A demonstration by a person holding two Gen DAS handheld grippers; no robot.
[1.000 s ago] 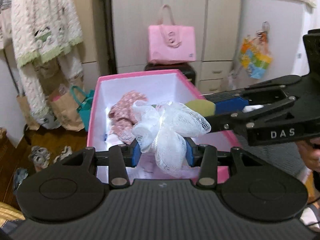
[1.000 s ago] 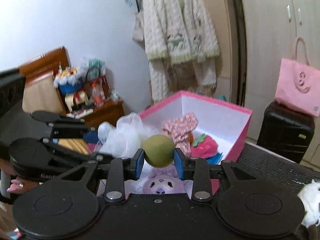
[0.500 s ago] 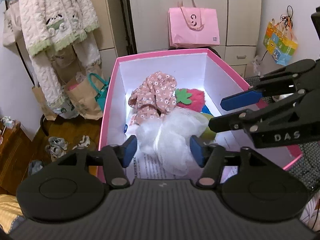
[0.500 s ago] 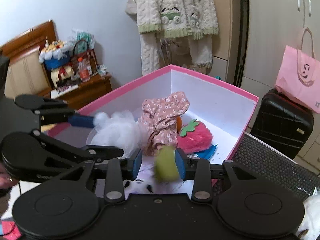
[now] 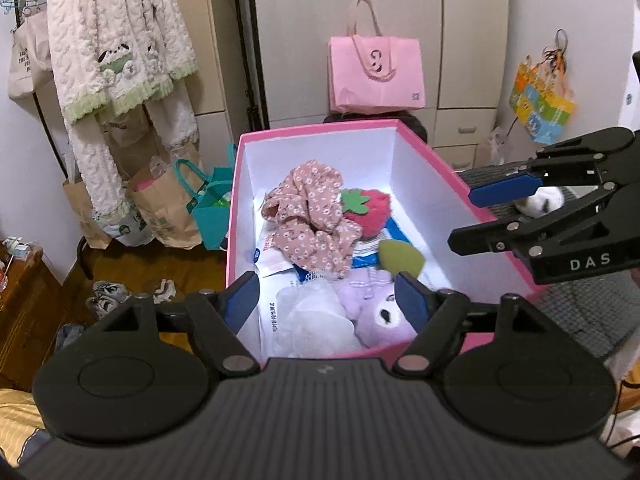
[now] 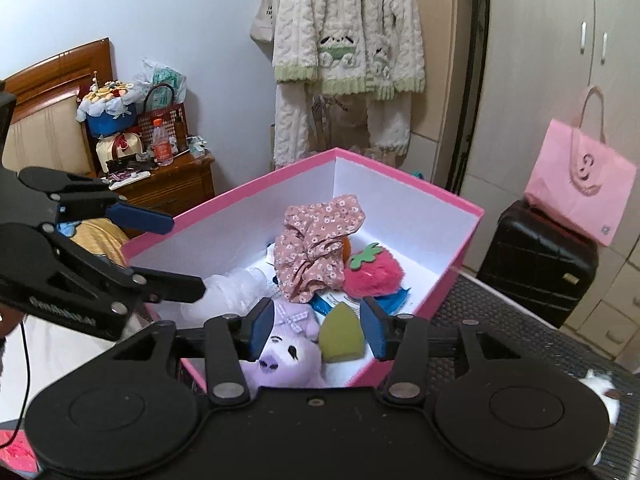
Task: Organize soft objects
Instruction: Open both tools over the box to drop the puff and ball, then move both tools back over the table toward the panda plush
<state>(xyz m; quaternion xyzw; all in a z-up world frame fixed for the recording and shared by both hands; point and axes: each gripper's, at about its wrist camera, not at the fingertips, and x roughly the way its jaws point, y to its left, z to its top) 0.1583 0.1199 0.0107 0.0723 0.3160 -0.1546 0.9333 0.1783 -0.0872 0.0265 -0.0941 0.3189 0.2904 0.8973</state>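
My left gripper [image 5: 326, 300] has its jaws apart w/ nothing held; they've just been opening up. The white net puff [image 5: 316, 316] lies in the pink box [image 5: 440, 168], right under & a bit in front of that gripper, not touching the pads. My right gripper [image 6: 318, 330] is apart too, jaws just been opening, & the green sponge [image 6: 342, 336] sits down in the box between the blue pads but they don't press on it. Next to the sponge, toward my left side, is the purple plush toy [image 6: 282, 360], face up. Further ahead of both grippers lie the pink flower cloth [image 5: 312, 224] & the red fuzzy strawberry [image 5: 370, 212], touching each other, on top of some papers. From the left gripper, the right one sticks in from the right side, above the box's edge. Can't tell if the puff touches the toy.
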